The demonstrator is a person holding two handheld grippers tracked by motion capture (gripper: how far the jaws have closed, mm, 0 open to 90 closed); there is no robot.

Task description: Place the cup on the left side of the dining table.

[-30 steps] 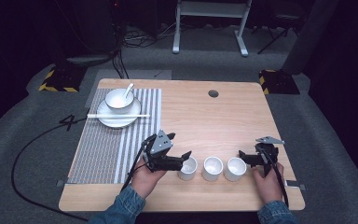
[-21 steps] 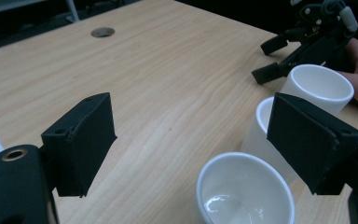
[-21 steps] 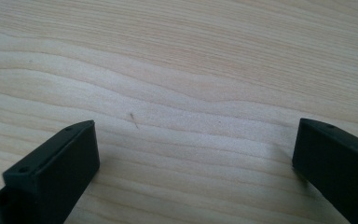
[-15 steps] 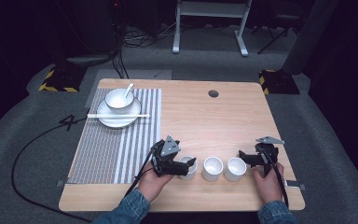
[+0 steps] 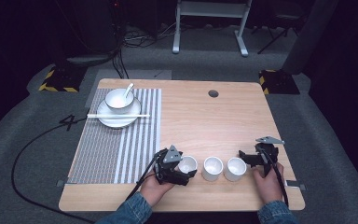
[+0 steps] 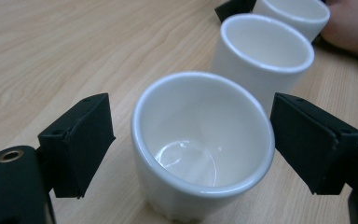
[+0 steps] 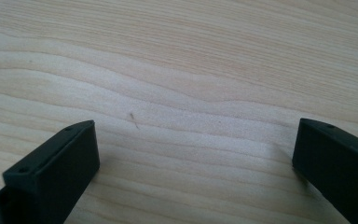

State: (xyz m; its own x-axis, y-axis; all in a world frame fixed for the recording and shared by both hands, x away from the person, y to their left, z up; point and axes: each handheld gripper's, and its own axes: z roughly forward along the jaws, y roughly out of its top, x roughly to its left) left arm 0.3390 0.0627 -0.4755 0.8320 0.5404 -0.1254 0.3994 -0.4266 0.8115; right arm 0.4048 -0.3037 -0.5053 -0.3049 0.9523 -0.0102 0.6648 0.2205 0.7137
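Three white cups stand in a row near the table's front edge: the left cup (image 5: 187, 164), the middle cup (image 5: 213, 167) and the right cup (image 5: 236, 168). My left gripper (image 5: 182, 169) is open with its jaws on either side of the left cup (image 6: 200, 149). In the left gripper view there is a gap at the left jaw, while the right jaw sits close against the rim. The middle cup (image 6: 261, 56) is just beyond it. My right gripper (image 5: 247, 161) is open just right of the right cup, and between its jaws (image 7: 193, 128) lies bare wood.
A striped placemat (image 5: 121, 140) covers the table's left side. At its far end a plate (image 5: 107, 119) carries a bowl (image 5: 118, 99) with a spoon, and chopsticks (image 5: 98, 115) lie across the plate. A dark cable hole (image 5: 213, 93) sits at the back centre.
My left gripper has moved right and down, so its open jaws now stand around the left cup. The right gripper and the cups have stayed put.
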